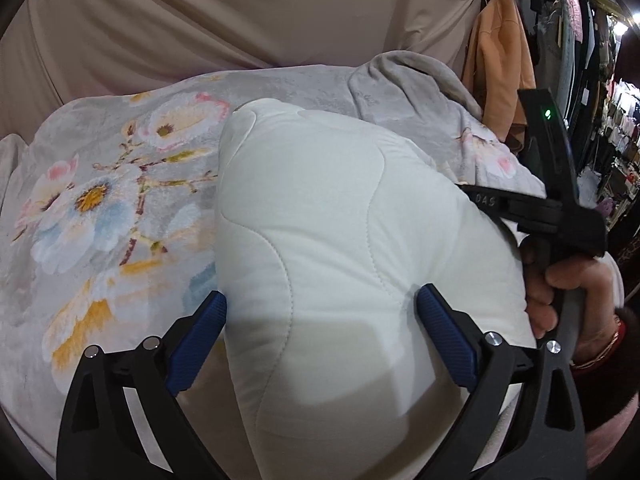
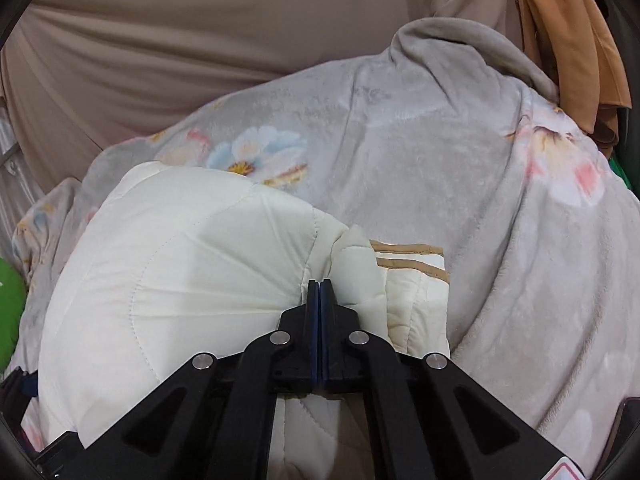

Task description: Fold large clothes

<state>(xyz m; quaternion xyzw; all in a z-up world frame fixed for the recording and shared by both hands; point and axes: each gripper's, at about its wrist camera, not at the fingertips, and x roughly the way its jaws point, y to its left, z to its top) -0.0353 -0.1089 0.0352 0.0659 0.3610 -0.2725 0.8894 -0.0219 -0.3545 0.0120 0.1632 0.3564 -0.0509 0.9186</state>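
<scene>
1. Beige draped fabric (image 1: 240, 12) fills the background; below it lies a grey plush blanket (image 1: 100, 184) printed with pink, blue and yellow flowers, serving as the work surface.
2. White quilted garment (image 1: 340, 220): bulky, padded, stitched in curved lines, bundled into a rounded mass on top of the blanket. In the right wrist view its layered edges with tan trim (image 2: 412, 264) show just right of the bundle.
3. Left gripper (image 1: 320, 320): jaws spread wide, blue ribbed pads (image 1: 204, 332) on either side of the garment's near end; the right-hand pad presses against the fabric, the left-hand pad sits at its edge. Not clamped.
4. Right gripper (image 2: 320, 284): jaws pressed together, pads meeting, with a bunched fold of the white garment pinched at the tips. From the left wrist view the same tool (image 1: 560, 208) is seen at the garment's right side, held in the person's right hand (image 1: 560, 292), with a green indicator light (image 1: 547, 113) lit on its body.
5. Legible marking: "DAS" embossed on the black finger (image 1: 486, 200) of the right gripper.
6. Background, right: an orange hanging garment (image 1: 500, 60) and a rack of dark clothes (image 1: 572, 40).
7. Green object (image 2: 10, 308) at the left edge of the right wrist view; identity unclear.
</scene>
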